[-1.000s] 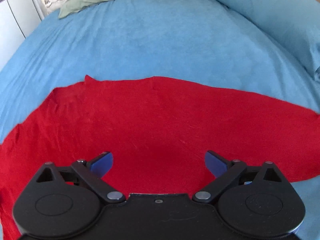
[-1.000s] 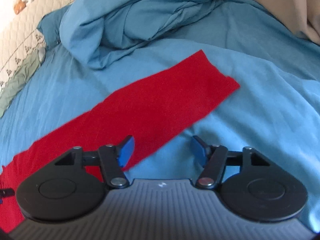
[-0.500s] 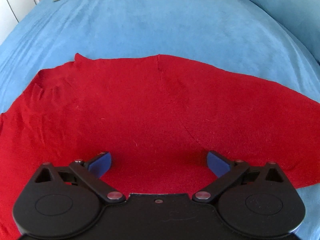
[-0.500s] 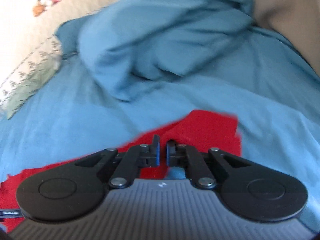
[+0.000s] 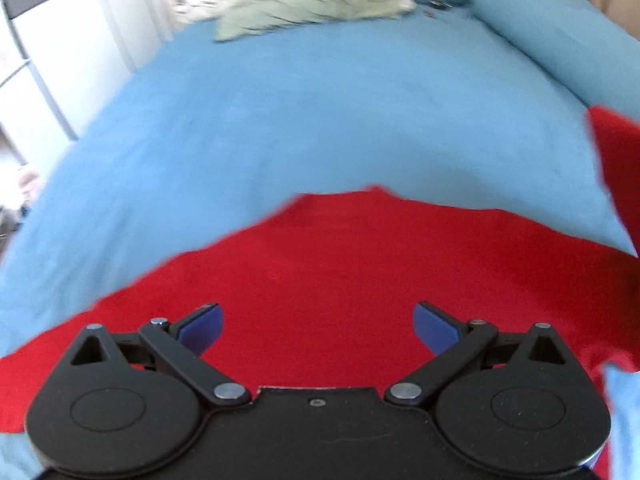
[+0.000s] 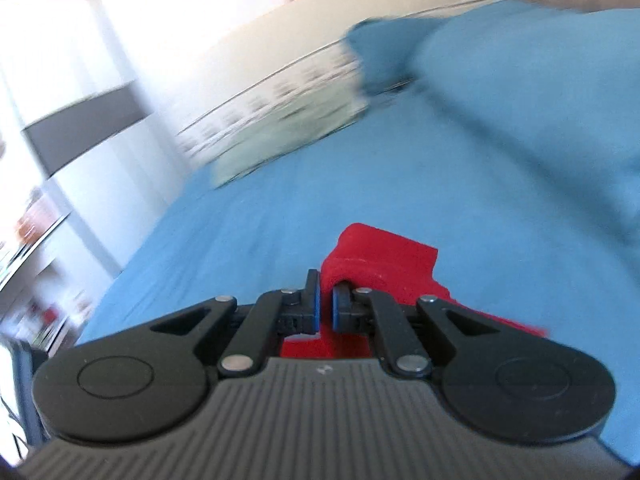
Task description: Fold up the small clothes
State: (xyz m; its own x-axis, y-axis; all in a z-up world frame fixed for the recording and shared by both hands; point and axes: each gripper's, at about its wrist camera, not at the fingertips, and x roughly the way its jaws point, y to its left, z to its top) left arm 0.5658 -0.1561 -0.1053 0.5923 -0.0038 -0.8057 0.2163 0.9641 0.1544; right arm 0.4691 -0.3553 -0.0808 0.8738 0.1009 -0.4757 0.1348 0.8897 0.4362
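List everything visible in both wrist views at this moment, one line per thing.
red garment: one, red, spread on the bed; one end lifted in the right hand-held gripper.
bed sheet: one, blue, covering the bed.
duvet: one, blue, bunched at the far right.
pillow: one, pale green, at the head of the bed.
wardrobe: one, white with a grey band, left, blurred.
left hand-held gripper: one, black, blue pads, open over the garment.
right hand-held gripper: one, black, shut on the garment.

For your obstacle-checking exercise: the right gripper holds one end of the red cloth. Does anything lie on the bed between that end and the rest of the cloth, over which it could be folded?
Nothing visible does. The right gripper is shut on the red cloth, and only bare blue sheet surrounds it. The green pillow lies far off by the headboard.
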